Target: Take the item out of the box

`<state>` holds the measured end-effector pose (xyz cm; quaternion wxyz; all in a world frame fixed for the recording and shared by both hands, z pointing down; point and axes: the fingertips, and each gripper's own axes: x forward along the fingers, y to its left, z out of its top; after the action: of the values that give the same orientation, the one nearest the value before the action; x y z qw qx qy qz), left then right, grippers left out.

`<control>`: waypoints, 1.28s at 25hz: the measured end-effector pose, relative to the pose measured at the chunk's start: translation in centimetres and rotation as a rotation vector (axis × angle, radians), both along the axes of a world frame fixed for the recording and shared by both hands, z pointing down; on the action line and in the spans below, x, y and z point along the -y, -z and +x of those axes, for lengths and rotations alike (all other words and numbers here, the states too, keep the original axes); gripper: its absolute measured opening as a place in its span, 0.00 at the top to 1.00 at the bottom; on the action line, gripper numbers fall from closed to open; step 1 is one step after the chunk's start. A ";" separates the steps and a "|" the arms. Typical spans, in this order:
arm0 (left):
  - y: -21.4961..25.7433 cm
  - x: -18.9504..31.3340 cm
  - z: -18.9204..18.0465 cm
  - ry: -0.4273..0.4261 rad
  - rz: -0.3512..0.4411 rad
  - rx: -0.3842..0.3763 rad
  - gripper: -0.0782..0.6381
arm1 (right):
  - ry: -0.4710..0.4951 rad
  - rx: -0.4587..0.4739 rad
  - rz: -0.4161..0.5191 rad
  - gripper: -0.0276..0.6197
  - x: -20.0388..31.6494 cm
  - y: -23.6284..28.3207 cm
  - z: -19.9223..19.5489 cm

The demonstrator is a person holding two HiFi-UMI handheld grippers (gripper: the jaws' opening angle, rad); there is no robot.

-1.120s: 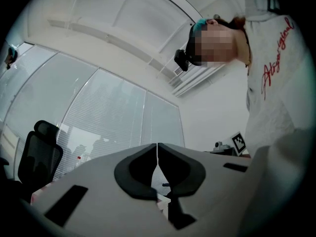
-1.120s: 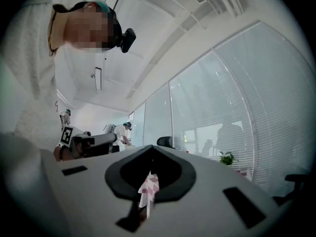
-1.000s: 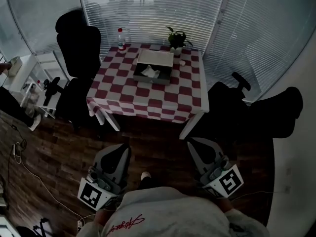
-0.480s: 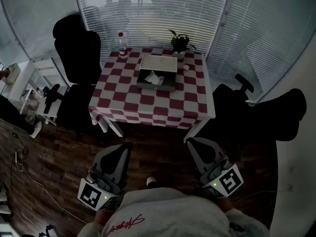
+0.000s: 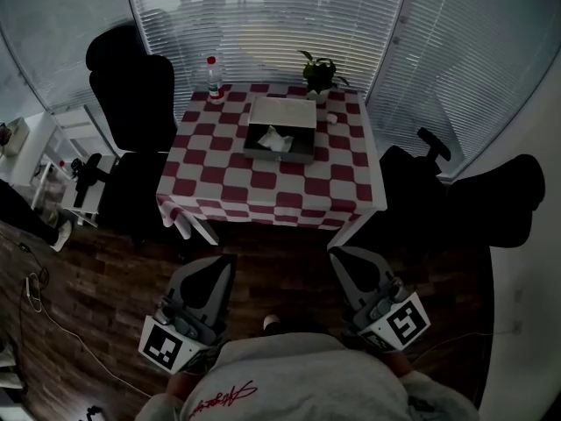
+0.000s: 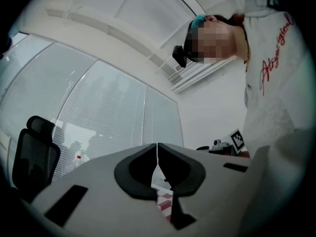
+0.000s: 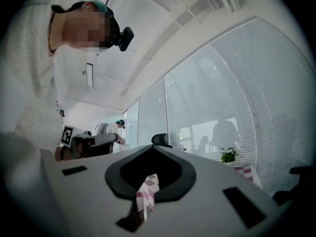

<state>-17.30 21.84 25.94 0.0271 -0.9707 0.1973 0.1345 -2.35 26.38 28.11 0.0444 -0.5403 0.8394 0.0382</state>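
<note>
Both my tools are clenched on nothing. The left gripper has its jaws meeting tip to tip in its own view, and the right gripper is closed the same way, with only checked cloth showing through the slot behind the tips. I hold them low in front of me, well apart from the table.

The item, something white and crumpled, paper or cloth, I cannot tell which, lies inside the open box toward the far side of the table. The box's lid is folded back behind it.

My main worry is arriving with the jaws shut. They would poke the item deeper or shove the box instead of grasping. The box looks light, so a pinch that catches its wall, or a snug item, could lift the box too unless my other tool steadies it. Reaching that far, I could also knock the bottle or the potted plant just behind the box.
</note>
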 end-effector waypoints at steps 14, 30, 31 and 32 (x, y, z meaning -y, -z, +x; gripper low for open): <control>1.2 1.0 0.1 -0.014 0.001 -0.038 0.87 | -0.005 0.052 -0.011 0.94 0.8 0.6 0.2; -0.7 1.9 0.3 -0.048 -0.009 -0.007 0.87 | -0.076 0.059 -0.011 0.94 0.8 0.0 1.2; -0.7 1.9 0.4 -0.046 -0.011 -0.006 0.87 | -0.075 0.060 -0.014 0.94 1.0 -0.1 1.3; -0.8 2.0 0.4 -0.044 -0.012 -0.008 0.87 | -0.074 0.062 -0.017 0.94 1.1 -0.3 1.4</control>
<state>-16.89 19.83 26.70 0.0176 -0.9744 0.1766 0.1377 -0.99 25.24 28.39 0.0645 -0.5725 0.8172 0.0159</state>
